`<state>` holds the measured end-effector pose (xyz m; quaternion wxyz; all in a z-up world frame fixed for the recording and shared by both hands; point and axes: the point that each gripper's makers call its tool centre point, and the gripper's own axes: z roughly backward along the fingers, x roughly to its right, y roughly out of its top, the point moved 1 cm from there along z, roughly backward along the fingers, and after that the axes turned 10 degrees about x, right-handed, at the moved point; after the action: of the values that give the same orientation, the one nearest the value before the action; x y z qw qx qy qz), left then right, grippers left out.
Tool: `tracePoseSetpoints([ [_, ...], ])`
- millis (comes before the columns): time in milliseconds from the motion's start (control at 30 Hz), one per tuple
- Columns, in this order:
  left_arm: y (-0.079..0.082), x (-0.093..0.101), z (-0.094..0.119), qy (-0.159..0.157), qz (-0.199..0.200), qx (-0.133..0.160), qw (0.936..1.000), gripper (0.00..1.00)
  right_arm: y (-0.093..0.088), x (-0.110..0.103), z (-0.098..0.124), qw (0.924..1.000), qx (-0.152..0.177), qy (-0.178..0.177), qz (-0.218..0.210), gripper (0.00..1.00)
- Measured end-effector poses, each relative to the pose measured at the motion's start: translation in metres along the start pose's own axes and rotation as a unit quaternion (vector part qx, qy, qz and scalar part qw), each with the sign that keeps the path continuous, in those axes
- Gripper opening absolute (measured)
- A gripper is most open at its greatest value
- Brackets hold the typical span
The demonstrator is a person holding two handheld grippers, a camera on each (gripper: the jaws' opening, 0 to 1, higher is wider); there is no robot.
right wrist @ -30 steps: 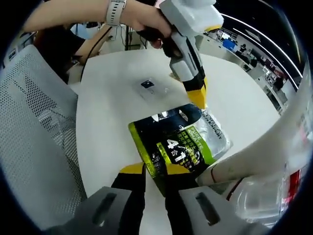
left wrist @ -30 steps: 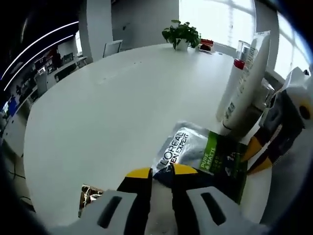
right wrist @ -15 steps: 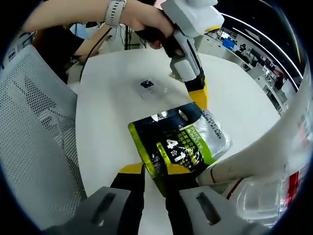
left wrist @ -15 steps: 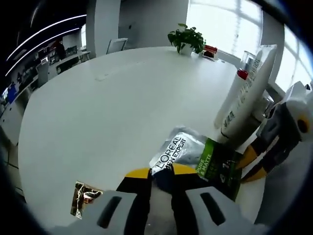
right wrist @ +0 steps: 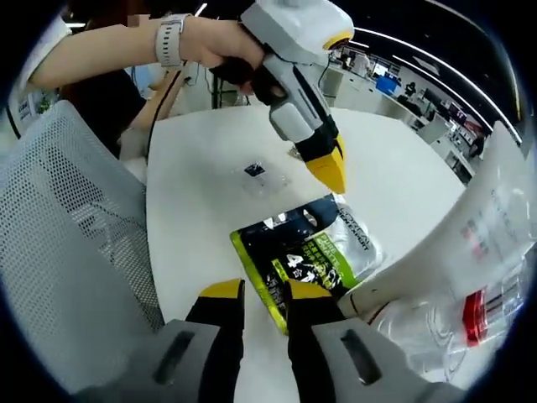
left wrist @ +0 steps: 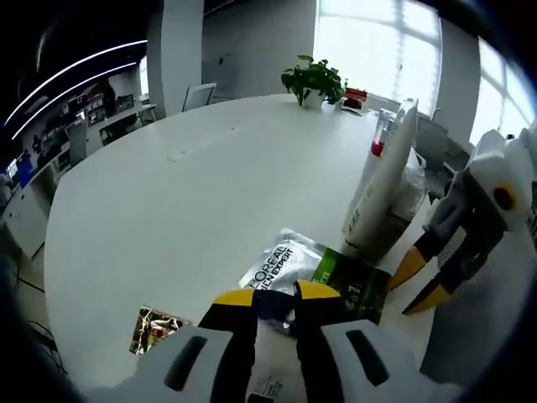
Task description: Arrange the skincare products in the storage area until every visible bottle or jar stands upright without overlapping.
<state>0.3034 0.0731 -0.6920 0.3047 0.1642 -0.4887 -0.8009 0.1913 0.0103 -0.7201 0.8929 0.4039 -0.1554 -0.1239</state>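
In the left gripper view the left gripper [left wrist: 275, 295] has its fingers pinched on the dark end of the L'Oreal sachet [left wrist: 312, 274], which lies flat near the counter [left wrist: 193, 185] edge. The right gripper [right wrist: 267, 292] hovers with fingers parted, its right finger overlapping the sachet's corner; whether it touches is unclear. A white tube [left wrist: 377, 185] leans just beside, its base hidden; a gold packet [left wrist: 155, 327] lies near.

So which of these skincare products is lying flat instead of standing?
The silver-and-green L'Oreal sachet lies flat on the table; the tall white tube beside it stands upright.
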Motion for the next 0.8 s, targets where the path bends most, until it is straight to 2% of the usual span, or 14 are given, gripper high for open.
tracePoseSetpoints([
  [200, 0.002, 0.003, 0.013, 0.011, 0.001, 0.008, 0.9999, 0.20, 0.007, 0.003, 0.022, 0.9993, 0.023, -0.021, -0.020, 0.21],
  [400, 0.000, 0.020, 0.032, 0.008, -0.006, 0.011, 0.9999, 0.23, 0.017, 0.008, 0.046, 0.9970, 0.050, -0.044, -0.039, 0.24],
  [600, 0.008, 0.027, 0.049, 0.020, 0.000, 0.036, 0.9992, 0.26, 0.024, 0.006, 0.071, 0.9929, 0.078, -0.066, -0.062, 0.27],
  [800, 0.014, 0.031, 0.064, 0.037, -0.003, 0.042, 0.9984, 0.31, 0.028, 0.006, 0.093, 0.9888, 0.092, -0.089, -0.077, 0.38],
])
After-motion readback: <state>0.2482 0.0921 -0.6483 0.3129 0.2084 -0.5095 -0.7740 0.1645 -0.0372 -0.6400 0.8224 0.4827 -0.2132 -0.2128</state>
